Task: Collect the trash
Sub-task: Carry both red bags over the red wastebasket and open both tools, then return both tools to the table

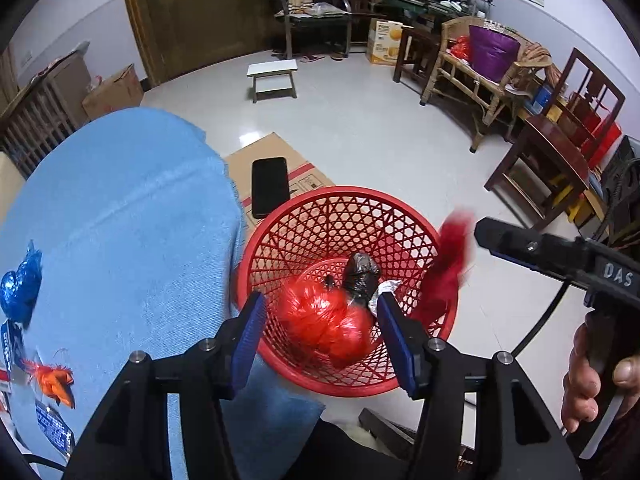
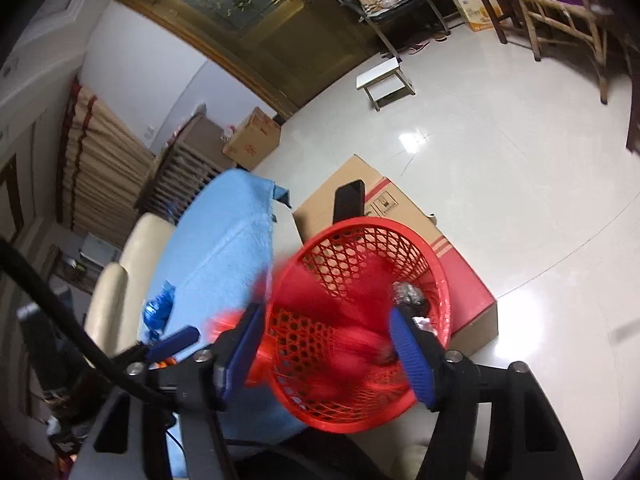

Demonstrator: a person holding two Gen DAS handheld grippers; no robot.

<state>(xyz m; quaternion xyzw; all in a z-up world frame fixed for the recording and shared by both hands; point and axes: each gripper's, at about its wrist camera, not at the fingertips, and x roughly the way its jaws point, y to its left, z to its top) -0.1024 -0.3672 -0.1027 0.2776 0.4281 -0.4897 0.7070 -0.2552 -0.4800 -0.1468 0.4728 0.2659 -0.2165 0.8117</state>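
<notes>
A red mesh basket (image 1: 400, 216) stands on the floor beside a table under a blue cloth (image 1: 120, 220). In it lie a red plastic bag (image 1: 320, 336), a black bag (image 1: 360, 274) and crumpled foil (image 1: 387, 289). My left gripper (image 1: 320, 304) hangs open above the red bag, its pads clear of it. In the right wrist view my right gripper (image 2: 326, 314) is open over the basket (image 2: 400, 232), with a blurred red scrap (image 2: 360, 344) loose below it. That scrap (image 1: 448, 264) shows by the basket's right rim. A blue wrapper (image 1: 20, 284) and an orange one (image 1: 56, 380) lie on the cloth.
A black phone (image 1: 270, 186) lies on a cardboard box (image 1: 296, 160) behind the basket. A white stool (image 1: 273, 76) stands on the tiled floor farther back. Wooden chairs (image 1: 560, 152) and a rattan bench line the right wall. A hand (image 1: 588, 376) grips the right gripper's handle.
</notes>
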